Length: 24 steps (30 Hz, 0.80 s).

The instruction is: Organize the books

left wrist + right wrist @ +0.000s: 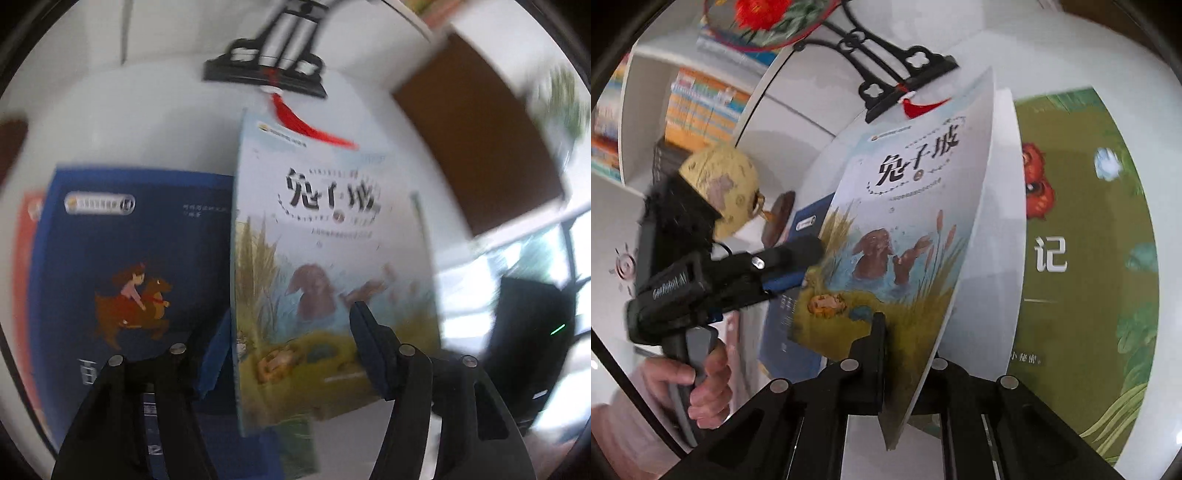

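Right wrist: pale rabbit-cover book [908, 221], bowed, pinched by right tongs [905, 354].

White bookshelf [639, 122], bright window [532, 254]

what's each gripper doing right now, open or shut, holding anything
Left gripper: open, jaws either side of the pale rabbit book, not clamped on it.
Right gripper: shut on the bottom edge of that rabbit book.
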Tool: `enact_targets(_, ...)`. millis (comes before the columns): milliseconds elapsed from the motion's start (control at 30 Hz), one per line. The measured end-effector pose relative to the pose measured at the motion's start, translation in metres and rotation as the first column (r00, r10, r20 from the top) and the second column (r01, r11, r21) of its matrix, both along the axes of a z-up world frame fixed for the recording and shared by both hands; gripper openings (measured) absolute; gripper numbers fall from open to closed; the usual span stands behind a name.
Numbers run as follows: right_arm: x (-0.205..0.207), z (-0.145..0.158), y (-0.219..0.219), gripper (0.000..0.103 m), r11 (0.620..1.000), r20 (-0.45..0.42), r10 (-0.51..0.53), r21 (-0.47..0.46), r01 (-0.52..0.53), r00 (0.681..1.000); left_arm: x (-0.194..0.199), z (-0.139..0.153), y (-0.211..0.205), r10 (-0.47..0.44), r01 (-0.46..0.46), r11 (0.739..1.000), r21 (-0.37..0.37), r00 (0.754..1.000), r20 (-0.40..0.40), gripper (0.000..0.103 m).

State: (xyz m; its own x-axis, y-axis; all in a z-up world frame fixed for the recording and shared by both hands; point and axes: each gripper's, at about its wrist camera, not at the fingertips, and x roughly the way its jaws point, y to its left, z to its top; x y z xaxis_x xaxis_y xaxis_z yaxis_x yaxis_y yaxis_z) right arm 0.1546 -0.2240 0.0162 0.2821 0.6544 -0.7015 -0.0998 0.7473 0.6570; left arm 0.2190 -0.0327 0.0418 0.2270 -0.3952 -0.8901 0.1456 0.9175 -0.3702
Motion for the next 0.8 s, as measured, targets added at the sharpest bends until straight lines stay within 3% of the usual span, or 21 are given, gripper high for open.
enact_targets(67, -0.004, 0.002, -0.001, 0.007, 1.000, 0.023, 0.009, -0.017, -0.009, 1.000, -0.009, 0.008, -0.013, -0.067, 0.064, 0.995, 0.077, 0.997, 0.049, 0.055)
enact_targets(333, -0.020, 0.032, 0.000, 0.008, 0.991, 0.177, 0.094, -0.107, -0.076, 0.980, -0.035, 0.033, -0.038, -0.129, 0.116, 0.989, 0.088, 0.978, 0.166, 0.048)
enact_targets(467, -0.029, 0.039, 0.001, 0.008, 0.981, 0.214, 0.144, -0.161, -0.111, 0.966, -0.038, 0.032, -0.032, -0.116, 0.112, 0.993, 0.040, 0.986, 0.122, 0.046)
enact_targets(600, -0.039, 0.043, -0.010, 0.008, 0.976, 0.228, 0.192, -0.145, -0.162, 0.955, -0.040, 0.021, -0.011, -0.052, 0.055, 0.988, -0.141, 0.998, 0.025, 0.044)
enact_targets(667, -0.043, 0.044, -0.014, 0.008, 0.970, 0.227, 0.217, -0.155, -0.185, 0.950, -0.039, 0.014, -0.013, -0.056, 0.057, 0.992, -0.115, 0.998, 0.006, 0.044)
enact_targets(733, -0.046, 0.040, -0.018, 0.008, 0.964, 0.212, 0.236, -0.172, -0.201, 0.948, -0.036, 0.005, -0.026, -0.097, 0.097, 0.995, -0.032, 0.995, 0.002, 0.043)
enact_targets(800, -0.046, 0.034, -0.017, 0.008, 0.955, 0.202, 0.254, -0.207, -0.213, 0.946, -0.037, 0.000, -0.041, -0.135, 0.132, 0.988, 0.081, 0.991, 0.026, 0.034)
